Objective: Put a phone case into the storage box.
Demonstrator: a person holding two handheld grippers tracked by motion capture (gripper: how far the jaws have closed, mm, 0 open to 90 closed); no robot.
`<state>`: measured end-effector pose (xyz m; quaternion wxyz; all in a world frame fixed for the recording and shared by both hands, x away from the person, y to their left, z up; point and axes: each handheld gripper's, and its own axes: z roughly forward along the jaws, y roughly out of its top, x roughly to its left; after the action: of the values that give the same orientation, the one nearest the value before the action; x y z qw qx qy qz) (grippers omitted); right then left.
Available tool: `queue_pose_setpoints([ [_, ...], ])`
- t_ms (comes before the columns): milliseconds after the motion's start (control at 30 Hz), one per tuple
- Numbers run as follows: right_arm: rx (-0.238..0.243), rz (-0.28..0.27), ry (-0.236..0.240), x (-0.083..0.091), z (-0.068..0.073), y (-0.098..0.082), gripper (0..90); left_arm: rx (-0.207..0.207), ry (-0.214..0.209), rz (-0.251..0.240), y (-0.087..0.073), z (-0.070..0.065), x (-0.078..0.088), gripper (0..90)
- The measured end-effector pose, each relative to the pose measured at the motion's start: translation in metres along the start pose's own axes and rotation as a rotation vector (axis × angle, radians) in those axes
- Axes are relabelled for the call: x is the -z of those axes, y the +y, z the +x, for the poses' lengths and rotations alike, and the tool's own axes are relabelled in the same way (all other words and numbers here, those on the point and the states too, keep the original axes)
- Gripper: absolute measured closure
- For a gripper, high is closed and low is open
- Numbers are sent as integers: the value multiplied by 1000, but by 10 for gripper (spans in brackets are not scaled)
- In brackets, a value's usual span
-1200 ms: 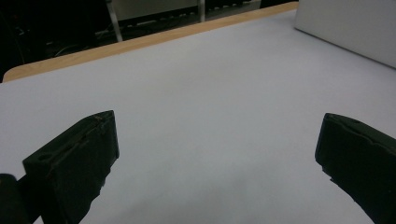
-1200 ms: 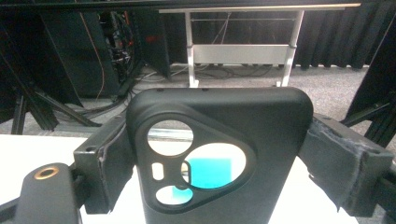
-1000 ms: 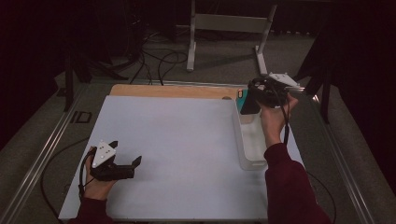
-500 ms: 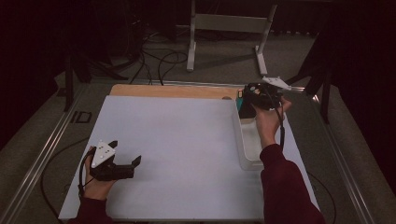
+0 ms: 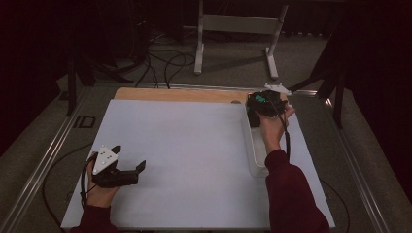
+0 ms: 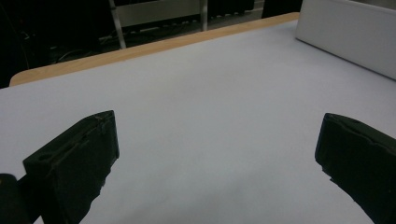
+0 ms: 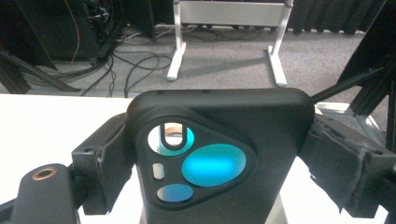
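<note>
My right gripper (image 5: pixel 261 106) is held above the far end of a clear plastic bin (image 5: pixel 253 153) at the table's right side. It is shut on a black phone case (image 7: pixel 219 116) with a three-cornered camera cutout that shows teal. Both jaws press the case's sides in the right gripper view, and the case (image 5: pixel 260 100) appears as a dark shape with a teal spot in the high view. My left gripper (image 5: pixel 130 157) rests low at the table's near left, open, with nothing between its jaws (image 6: pixel 219 123). The bin's pale wall (image 6: pixel 345 32) lies far off to its right.
A white mat (image 5: pixel 184 145) covers the table, with a wooden strip (image 5: pixel 180 94) along its far edge. Beyond the table stand a metal frame (image 5: pixel 233 24) and loose cables (image 5: pixel 160 63) on the floor. Metal rails run along both table sides.
My right gripper has carried the phone case a little to the left and nearer, over the bin's far end. The left gripper has stayed put.
</note>
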<state>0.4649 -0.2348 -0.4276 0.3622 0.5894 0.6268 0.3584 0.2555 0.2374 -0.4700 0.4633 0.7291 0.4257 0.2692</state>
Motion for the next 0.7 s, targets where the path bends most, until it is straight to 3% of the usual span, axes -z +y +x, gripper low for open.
queue_pose_setpoints([
  [267, -1, 34, -25, -12, -2, -4, 134, 5, -4, -3, 0, 0, 0, 0],
  [367, -3, 29, -14, -15, -3, -4, 133, 8, -3, -7, 1, 0, 1, 0],
  [433, 24, 44, 23, -19, -2, -4, 129, 12, -4, -9, 1, 1, 1, 0],
  [600, -31, 64, 15, -23, -6, -3, 76, 10, -7, -10, 1, 0, 1, 0],
  [700, -24, 59, 22, -23, -6, -3, 71, 12, -3, -9, 1, 0, 1, 0],
])
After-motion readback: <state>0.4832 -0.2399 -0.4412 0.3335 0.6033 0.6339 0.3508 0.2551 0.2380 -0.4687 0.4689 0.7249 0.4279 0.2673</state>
